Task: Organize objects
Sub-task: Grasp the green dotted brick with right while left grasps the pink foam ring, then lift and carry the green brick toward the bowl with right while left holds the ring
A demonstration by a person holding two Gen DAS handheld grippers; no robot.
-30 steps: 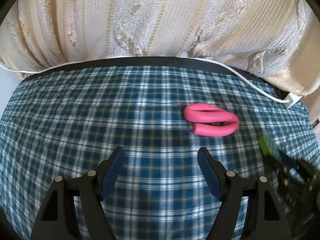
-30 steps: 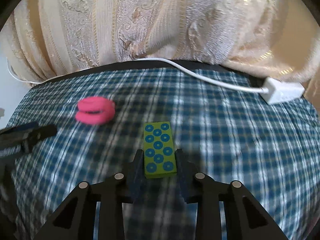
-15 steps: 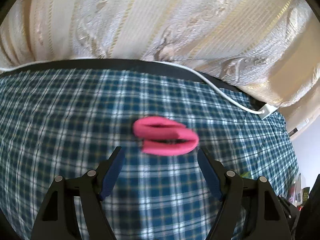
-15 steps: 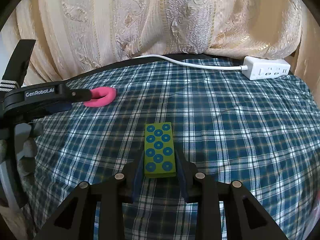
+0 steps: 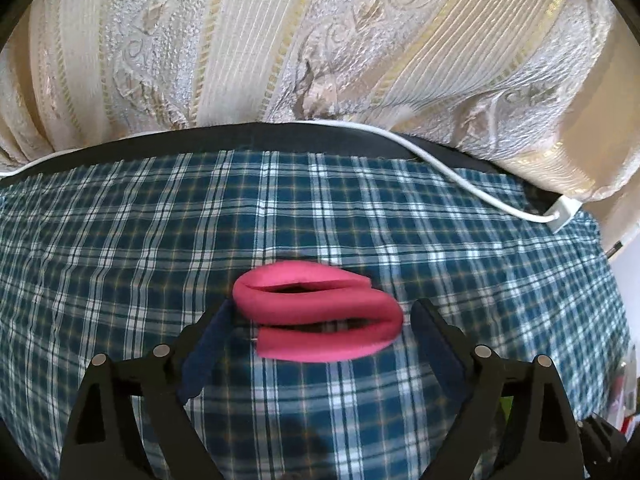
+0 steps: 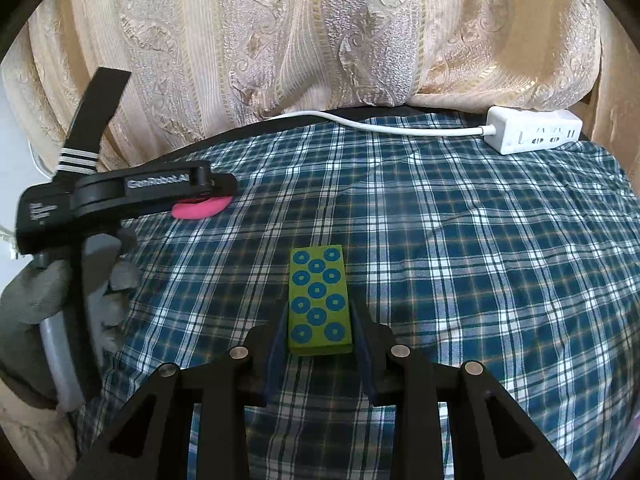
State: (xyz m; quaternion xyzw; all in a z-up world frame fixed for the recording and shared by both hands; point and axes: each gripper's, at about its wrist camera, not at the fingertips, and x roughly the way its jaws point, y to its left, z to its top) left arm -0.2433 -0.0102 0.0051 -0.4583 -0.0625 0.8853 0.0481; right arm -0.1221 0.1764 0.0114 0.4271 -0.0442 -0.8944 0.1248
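Observation:
A pink foam loop (image 5: pixel 316 316), folded flat on itself, lies on the blue plaid cloth (image 5: pixel 120 248). My left gripper (image 5: pixel 320 312) straddles it with its jaws opening; the loop sits between the blue pads, which do not press on it. From the right wrist view, that gripper (image 6: pixel 224 192) is seen from the side, held by a gloved hand (image 6: pixel 44 300), with the pink loop (image 6: pixel 200 210) peeking out under it. My right gripper (image 6: pixel 318 312) is shut on a green block (image 6: pixel 318 300) printed with blue rings, held above the cloth.
A white power strip (image 6: pixel 536 136) with its cable (image 6: pixel 360 122) lies at the table's far edge. A cream patterned curtain (image 5: pixel 320 40) hangs right behind the table. The cloth (image 6: pixel 480 260) is slightly wrinkled.
The left gripper has moved toward the pink loop, which now lies between its fingers, and its jaws stand wider. The right gripper swung slightly with the green block, then kept still.

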